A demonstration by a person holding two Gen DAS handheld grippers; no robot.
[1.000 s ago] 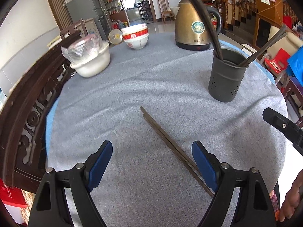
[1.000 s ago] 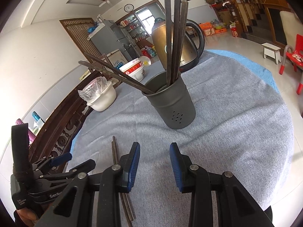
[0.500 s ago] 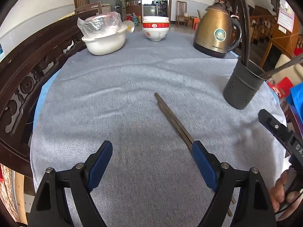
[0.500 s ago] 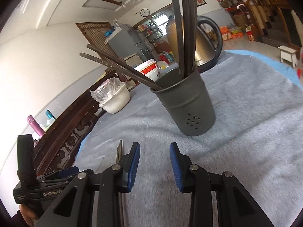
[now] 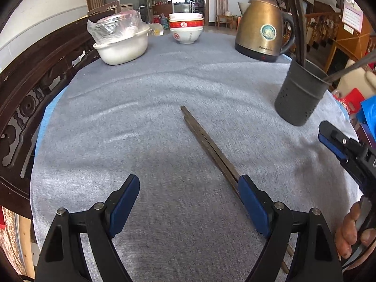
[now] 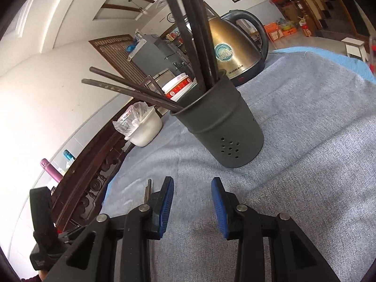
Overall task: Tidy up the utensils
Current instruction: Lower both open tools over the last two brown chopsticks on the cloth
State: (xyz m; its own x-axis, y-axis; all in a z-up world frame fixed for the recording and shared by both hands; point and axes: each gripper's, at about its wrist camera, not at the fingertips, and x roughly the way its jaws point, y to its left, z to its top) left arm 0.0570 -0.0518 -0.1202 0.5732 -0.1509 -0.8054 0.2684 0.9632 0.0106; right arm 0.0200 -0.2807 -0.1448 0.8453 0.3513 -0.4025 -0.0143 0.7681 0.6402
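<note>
A pair of dark chopsticks (image 5: 206, 141) lies side by side on the grey tablecloth (image 5: 141, 122), running under my left gripper's right finger. My left gripper (image 5: 188, 199) is open wide and empty, low over the cloth. A dark grey perforated utensil cup (image 5: 300, 94) stands to the right, holding several dark chopsticks. In the right wrist view the cup (image 6: 225, 127) is close ahead with several chopsticks (image 6: 197, 30) standing in it. My right gripper (image 6: 192, 199) is open and empty. One chopstick end (image 6: 148, 189) shows left of it.
A bronze electric kettle (image 5: 263, 33) stands at the back right. Stacked red-and-white bowls (image 5: 186, 29) and a white basin with a plastic bag (image 5: 122, 44) sit at the back. A carved dark wood chair back (image 5: 30, 87) curves along the table's left edge.
Both grippers have moved lower and closer to the table. The cup now looms nearer in the right wrist view. Both grippers stay open as before.
</note>
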